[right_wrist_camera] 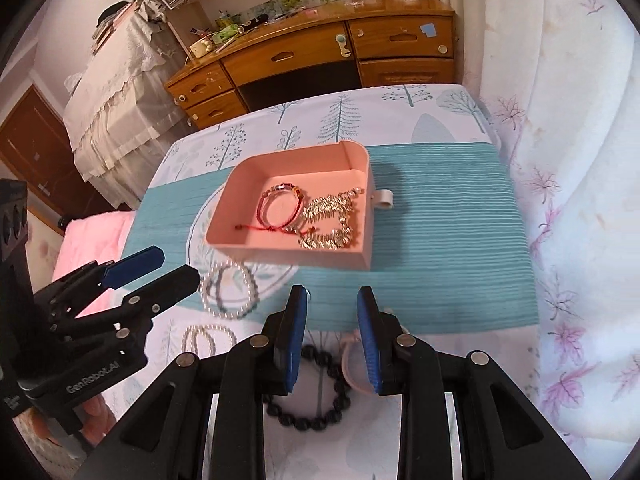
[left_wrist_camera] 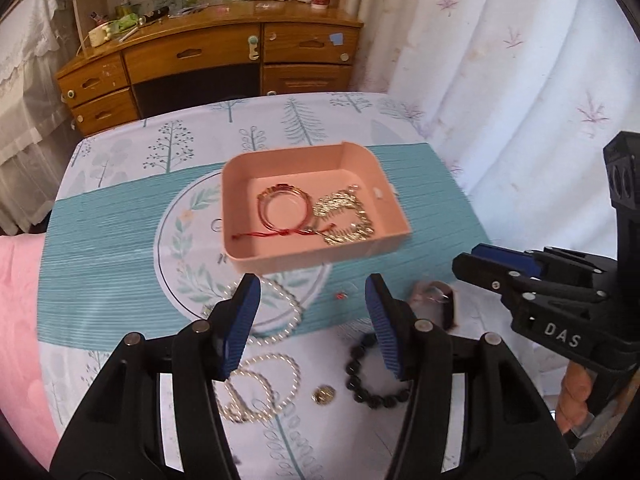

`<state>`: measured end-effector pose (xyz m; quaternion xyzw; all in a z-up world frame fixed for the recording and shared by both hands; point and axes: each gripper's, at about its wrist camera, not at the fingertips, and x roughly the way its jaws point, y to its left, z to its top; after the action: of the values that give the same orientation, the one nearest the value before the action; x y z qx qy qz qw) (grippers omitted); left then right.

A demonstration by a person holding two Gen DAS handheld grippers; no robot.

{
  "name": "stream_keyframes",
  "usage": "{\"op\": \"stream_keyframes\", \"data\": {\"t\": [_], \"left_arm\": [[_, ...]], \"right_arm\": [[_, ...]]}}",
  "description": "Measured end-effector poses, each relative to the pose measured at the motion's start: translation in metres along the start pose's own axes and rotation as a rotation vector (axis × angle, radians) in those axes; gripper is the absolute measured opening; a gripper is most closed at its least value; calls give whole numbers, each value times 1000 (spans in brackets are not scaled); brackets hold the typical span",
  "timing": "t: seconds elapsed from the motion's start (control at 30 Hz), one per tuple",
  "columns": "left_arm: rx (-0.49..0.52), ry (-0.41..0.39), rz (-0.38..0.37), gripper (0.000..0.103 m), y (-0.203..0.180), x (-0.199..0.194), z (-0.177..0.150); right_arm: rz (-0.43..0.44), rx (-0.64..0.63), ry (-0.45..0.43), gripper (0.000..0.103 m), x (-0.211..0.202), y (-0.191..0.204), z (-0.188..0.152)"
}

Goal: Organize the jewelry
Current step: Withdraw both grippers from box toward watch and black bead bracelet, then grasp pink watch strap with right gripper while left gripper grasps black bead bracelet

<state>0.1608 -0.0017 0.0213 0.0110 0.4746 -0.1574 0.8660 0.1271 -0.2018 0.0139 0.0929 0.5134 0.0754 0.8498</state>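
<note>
Weighing the risks: both hands hover over the bench with jewelry still loose on it.
Left gripper point(left_wrist_camera: 312, 320): jaws stand about half apart with nothing between them.
Right gripper point(right_wrist_camera: 332, 336): jaws stand narrowly apart, nothing pinched.
Pink tray point(left_wrist_camera: 240, 252): sits on the teal mat point(left_wrist_camera: 100, 248); it already holds the red cord bracelet point(left_wrist_camera: 282, 210) and the gold chain point(left_wrist_camera: 344, 216).
Left to sort: the pearl strands point(left_wrist_camera: 260, 384), the black bead bracelet point(left_wrist_camera: 372, 376), a small gold charm point(left_wrist_camera: 324, 395) and a pinkish band point(right_wrist_camera: 354, 368) lie near the bench's front, outside the tray.
Risk, tangling: the pearl strands overlap in loops, so a pinch on one may drag another along.
Risk, slipping: round beads can roll out of the ribbed pads point(left_wrist_camera: 240, 320) if only one bead is caught.
Risk, small piece: the charm lies flat and may skid away under closing pads.
Risk, collision: the two grippers hang close together, so reaching for neighbouring pieces could knock them together.
Risk, tray: a low approach could nudge the light tray across the mat.
</note>
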Motion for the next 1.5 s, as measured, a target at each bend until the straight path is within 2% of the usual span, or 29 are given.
{"op": "stream_keyframes", "data": {"t": [0.13,0.27,0.4,0.47,0.83,1.03,1.33,1.5], "left_arm": [[28,-10,1,52,-14,-10,-10],[43,4,-40,52,-25,-12,-20],[89,-2,-21,52,-36,-6,-28],[97,32,4,52,-40,1,-32],[106,200,-31,52,-51,47,-50],[124,288,-5,52,-57,76,-58],[98,335,-3,51,-50,104,-62],[87,355,-11,47,-45,115,-62]], "right_arm": [[-20,-22,11,26,-15,1,-15],[-40,-43,28,26,-23,-5,-27],[-58,-28,36,26,-24,-19,-31],[-57,-13,43,26,-22,-27,-30],[-71,-8,92,26,-1,-52,-36],[-76,-4,132,26,18,-62,-39],[-63,3,173,26,49,-70,-30],[-66,-19,189,26,70,-64,-22]]}}
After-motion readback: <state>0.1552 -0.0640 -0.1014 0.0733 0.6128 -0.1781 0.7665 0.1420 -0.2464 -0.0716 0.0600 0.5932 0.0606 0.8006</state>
